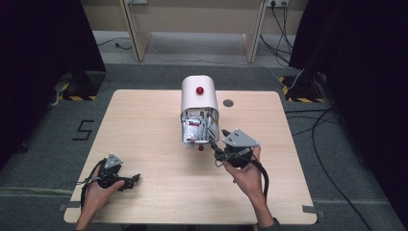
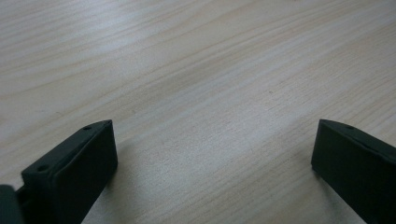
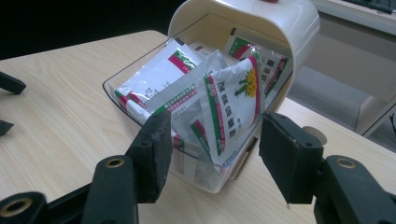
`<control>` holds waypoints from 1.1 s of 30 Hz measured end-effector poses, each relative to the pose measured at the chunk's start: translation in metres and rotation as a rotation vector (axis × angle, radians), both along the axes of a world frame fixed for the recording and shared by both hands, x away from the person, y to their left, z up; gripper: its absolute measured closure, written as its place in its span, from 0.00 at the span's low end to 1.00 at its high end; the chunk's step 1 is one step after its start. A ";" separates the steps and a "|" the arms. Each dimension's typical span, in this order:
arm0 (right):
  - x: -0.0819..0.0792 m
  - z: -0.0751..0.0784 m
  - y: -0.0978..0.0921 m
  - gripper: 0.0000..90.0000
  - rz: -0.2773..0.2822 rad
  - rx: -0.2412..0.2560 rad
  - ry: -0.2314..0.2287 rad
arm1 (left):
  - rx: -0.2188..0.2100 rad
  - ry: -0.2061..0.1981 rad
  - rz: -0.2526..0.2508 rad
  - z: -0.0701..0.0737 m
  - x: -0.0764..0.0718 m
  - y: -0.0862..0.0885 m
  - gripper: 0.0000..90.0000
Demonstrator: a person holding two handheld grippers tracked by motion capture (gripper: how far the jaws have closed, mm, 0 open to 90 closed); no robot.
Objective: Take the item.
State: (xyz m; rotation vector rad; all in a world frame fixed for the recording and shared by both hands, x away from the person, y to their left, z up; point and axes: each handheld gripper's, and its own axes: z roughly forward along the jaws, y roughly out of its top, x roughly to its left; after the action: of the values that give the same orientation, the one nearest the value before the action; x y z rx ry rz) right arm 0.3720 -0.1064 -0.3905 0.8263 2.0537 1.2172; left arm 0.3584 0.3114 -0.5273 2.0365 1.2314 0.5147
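A white round-topped box with a red knob stands at the table's middle, its clear front tray tipped open. The tray holds several white, green and red sachets. One sachet sticks up at the tray's near corner. My right gripper is open, with its jaws on either side of that sachet and apart from it; in the high view the right gripper sits at the tray's right front. My left gripper rests low near the table's front left, and the left gripper is open over bare wood.
The light wood table has a round cable hole right of the box. The left gripper's black jaw tips show far off. Grey floor, cables and black curtains surround the table. A pale desk frame stands behind.
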 end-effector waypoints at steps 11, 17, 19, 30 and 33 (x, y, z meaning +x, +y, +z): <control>0.011 0.003 0.011 0.54 0.000 -0.026 -0.012 | 0.000 0.000 0.000 0.000 0.000 0.000 0.00; 0.016 0.002 0.014 0.57 -0.005 -0.035 -0.015 | 0.000 0.000 0.000 0.000 0.000 0.000 0.00; 0.018 0.002 0.015 0.57 -0.013 -0.043 -0.020 | 0.000 0.000 0.000 0.000 0.000 0.000 0.00; 0.027 0.000 0.022 0.62 -0.052 -0.101 -0.039 | 0.001 0.000 0.000 0.000 0.000 0.000 0.00; 0.030 0.000 0.022 0.64 -0.062 -0.112 -0.041 | 0.001 0.000 0.000 0.000 0.000 0.000 0.00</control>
State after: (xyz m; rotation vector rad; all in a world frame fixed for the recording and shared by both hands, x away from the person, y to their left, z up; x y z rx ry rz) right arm 0.4020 -0.0846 -0.3910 0.7996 2.0277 1.0672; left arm 0.3582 0.3115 -0.5273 2.0371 1.2318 0.5150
